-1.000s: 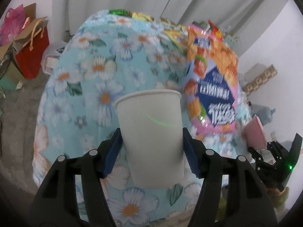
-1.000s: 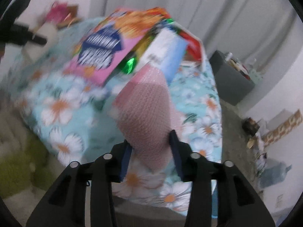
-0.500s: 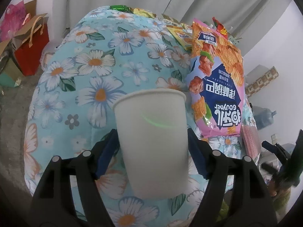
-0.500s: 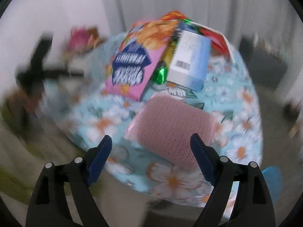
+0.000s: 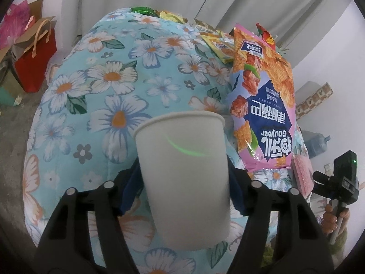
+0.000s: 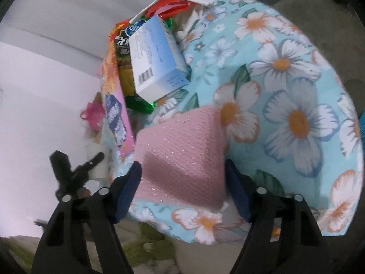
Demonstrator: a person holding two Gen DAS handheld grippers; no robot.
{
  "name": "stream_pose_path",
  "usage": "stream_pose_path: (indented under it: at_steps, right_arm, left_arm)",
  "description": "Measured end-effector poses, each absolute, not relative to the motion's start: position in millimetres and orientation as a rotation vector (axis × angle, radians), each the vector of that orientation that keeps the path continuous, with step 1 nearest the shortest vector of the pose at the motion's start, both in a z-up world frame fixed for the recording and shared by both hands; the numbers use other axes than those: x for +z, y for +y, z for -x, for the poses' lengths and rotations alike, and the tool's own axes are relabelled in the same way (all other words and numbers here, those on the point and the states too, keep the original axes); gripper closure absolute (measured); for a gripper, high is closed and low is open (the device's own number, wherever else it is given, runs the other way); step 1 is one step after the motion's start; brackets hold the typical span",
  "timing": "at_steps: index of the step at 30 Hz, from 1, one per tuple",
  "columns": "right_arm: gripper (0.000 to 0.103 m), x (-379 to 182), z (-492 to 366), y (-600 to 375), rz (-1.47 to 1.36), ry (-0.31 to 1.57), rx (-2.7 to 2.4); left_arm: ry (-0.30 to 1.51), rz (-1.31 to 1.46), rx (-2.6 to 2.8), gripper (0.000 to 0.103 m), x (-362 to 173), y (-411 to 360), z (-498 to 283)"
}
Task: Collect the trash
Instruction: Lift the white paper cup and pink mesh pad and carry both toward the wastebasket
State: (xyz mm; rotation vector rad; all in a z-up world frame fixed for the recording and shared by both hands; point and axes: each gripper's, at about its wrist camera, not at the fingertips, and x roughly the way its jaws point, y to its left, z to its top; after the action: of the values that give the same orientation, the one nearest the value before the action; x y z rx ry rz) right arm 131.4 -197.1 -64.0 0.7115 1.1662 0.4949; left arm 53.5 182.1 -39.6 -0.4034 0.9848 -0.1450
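The left gripper [image 5: 184, 182] grips a paper cup [image 5: 184, 173] beside the chip bag [image 5: 262, 105]; the right gripper's [image 6: 182, 189] fingers have just been closing and now clasp the pink sponge [image 6: 180, 157].

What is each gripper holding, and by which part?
Left gripper: the paper cup, clamped across its lower sides. Right gripper, jaws just closing, straddles the pink pad at its side edges; a firm hold cannot be told.

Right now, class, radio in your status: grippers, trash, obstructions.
Left gripper clamps white paper cup. Right gripper, jaws just closing, straddles pink pad. Nothing obstructing.
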Motion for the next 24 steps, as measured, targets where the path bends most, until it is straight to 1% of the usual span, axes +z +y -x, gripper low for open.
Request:
stream_pose_path:
  at_steps: [1,9,12,16,19,24]
  right_arm:
    - [0.042,-64.5,-130.5,-196.9,-0.723,1.177,0.495]
    - [0.047,-67.9,-135.6,-188.2,-0.688,1.202,0.49]
    - [0.051,-68.2,-137.2,-182.7,-0.667,1.205,0.488]
    - [0.062,-66.5,-133.0,-182.5,-0.683,1.188,0.489]
    - [0.067,-63.8,-127.4,-186.3,-0.714,1.171,0.495]
    - [0.072,-54.8,-115.3,-193.2,-0.738,1.133,0.503]
  left_arm:
    - [0.98,0.397,-0.144,0.04,-38.8,181.5,-52.9]
    - [0.908,0.289,-0.144,0.042,-26.5,169.7,-41.5]
    - [0.858,0.226,-0.149,0.042,-17.0,161.2,-33.5]
    - [0.816,0.147,-0.152,0.042,-7.0,148.1,-23.5]
    - [0.775,0.104,-0.171,0.042,0.9,139.4,-15.0]
    - [0.714,0.053,-0.212,0.042,15.4,124.3,-3.0]
